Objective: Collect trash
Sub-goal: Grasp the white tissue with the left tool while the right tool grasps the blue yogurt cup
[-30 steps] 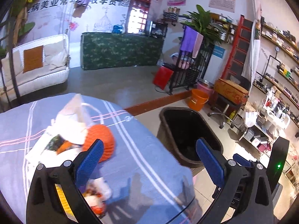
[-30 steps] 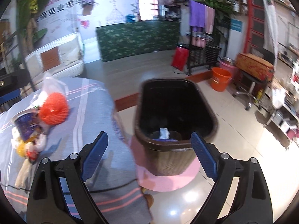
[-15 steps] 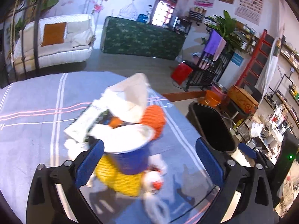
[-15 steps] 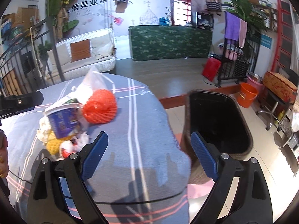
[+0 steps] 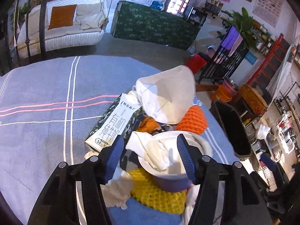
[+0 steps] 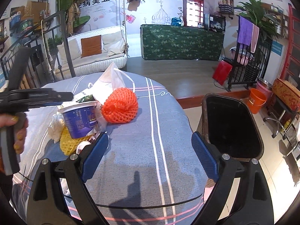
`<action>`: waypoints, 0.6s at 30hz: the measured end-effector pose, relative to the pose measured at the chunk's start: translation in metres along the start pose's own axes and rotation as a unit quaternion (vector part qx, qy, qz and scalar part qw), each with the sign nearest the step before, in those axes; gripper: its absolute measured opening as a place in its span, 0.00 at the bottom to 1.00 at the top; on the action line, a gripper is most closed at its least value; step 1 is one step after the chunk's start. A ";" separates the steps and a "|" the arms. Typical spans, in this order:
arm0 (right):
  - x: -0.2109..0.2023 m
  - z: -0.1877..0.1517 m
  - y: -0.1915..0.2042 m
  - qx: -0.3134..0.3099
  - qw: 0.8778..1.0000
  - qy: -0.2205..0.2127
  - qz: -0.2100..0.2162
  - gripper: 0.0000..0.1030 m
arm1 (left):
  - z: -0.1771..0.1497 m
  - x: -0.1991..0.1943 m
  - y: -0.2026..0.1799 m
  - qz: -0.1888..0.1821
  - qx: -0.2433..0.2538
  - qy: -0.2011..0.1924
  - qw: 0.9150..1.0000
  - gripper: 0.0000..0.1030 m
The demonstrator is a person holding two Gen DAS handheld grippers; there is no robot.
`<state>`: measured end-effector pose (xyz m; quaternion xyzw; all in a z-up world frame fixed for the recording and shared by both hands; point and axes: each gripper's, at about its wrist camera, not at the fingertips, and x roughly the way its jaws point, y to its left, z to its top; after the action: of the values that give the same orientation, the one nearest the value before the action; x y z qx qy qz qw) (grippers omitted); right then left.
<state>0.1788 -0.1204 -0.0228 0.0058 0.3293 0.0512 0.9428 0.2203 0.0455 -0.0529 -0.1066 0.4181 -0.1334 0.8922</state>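
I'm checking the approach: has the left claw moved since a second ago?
Yes. The left claw has swung away from the black bin to the trash pile; its closing jaws now flank the blue cup, not yet pressing it.

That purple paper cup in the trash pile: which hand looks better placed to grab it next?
Left. Its tongs, which have just been closing, already straddle the purple cup among the trash. The right tongs stand open over bare tablecloth, beside the pile.
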 end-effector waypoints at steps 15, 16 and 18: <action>0.008 0.002 0.006 -0.003 1.000 0.009 0.008 0.87 | -0.003 0.015 0.007 0.003 -0.001 0.017 1.000 0.06; 0.009 0.003 0.007 -0.003 1.000 0.009 0.009 0.87 | -0.002 0.015 0.007 -0.001 -0.002 0.014 1.000 0.06; 0.011 0.004 0.009 -0.004 1.000 0.010 0.011 0.87 | -0.002 0.009 0.008 -0.010 -0.006 0.002 1.000 0.04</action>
<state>0.1893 -0.1103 -0.0260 0.0048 0.3386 0.0633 0.9388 0.2255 0.0498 -0.0629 -0.1158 0.4192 -0.1399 0.8895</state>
